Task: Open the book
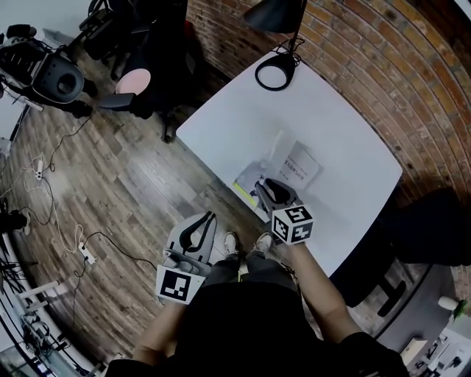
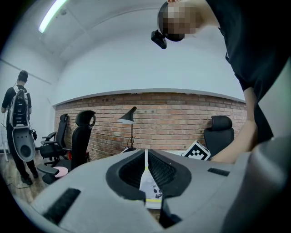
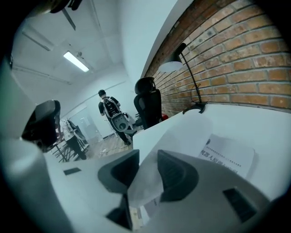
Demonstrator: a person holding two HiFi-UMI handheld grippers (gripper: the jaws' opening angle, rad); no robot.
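White table (image 1: 243,110) against a brick wall (image 1: 383,66), black desk lamp (image 1: 274,13) at its far end. Book (image 1: 298,168) lies on the table near the front edge, already partly open: a printed page faces up, and a yellow-green edge shows at the side nearest the person. Right gripper (image 1: 271,190) sits over the book's near part, pointing forward and somewhat down. In the right gripper view its jaws stand apart, and a loose white page (image 3: 182,136) rises from the book and passes up through the gap between them. The pads do not pinch it. Left gripper (image 1: 208,219) hangs off the table's edge, over the wood floor (image 1: 132,184) and well apart from the book. Its jaws are brought together, leaving only a thin slit at the tips, and they grip nothing. A small white patch with a yellow stripe shows low in that slit; cannot tell what it belongs to.
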